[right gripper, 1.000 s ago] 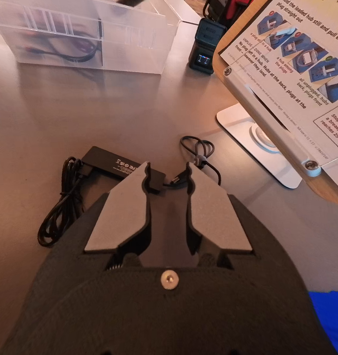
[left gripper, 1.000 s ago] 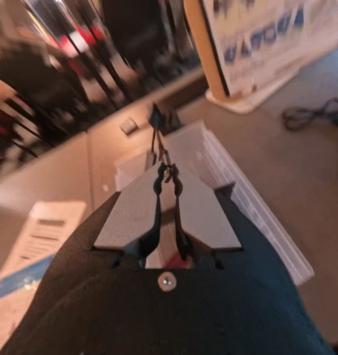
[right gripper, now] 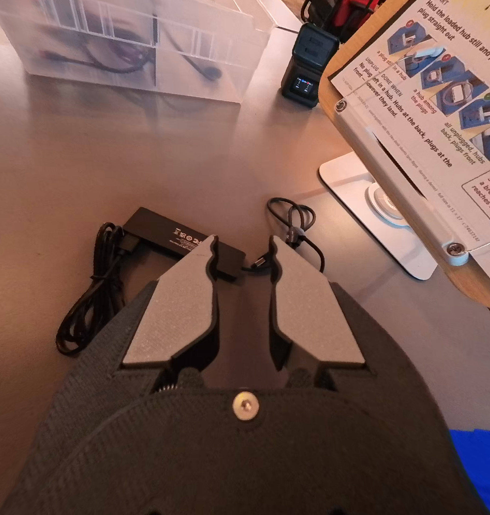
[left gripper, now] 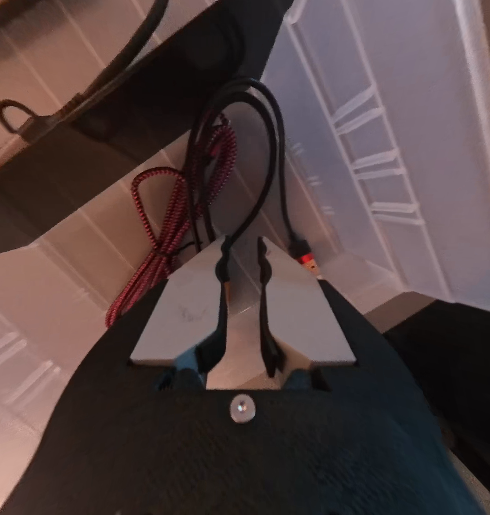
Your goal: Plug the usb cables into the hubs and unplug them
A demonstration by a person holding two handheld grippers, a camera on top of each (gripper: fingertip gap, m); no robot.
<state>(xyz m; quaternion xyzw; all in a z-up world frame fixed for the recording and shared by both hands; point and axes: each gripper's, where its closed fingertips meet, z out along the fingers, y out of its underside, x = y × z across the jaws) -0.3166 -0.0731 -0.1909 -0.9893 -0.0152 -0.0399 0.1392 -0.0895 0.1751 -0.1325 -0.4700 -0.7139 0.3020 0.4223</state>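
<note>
nothing is plugged in yet. the right gripper [right gripper: 242, 245], fingers apart and empty, hovers over the black hub [right gripper: 165, 235] on the bench [right gripper: 126, 156], loose plug [right gripper: 259, 262] at its 3 o'clock. the left gripper [left gripper: 242, 242], fingers apart, reaches among cables [left gripper: 262, 167] in the clear bin [left gripper: 405, 139].

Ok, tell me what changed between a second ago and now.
The left gripper went from above the clear bin down into it and opened, now empty by a black cable and red braided cable. The thin dangling thing it pinched is released. The right gripper stayed open over the black hub; the cable plug lies unmoved.
</note>
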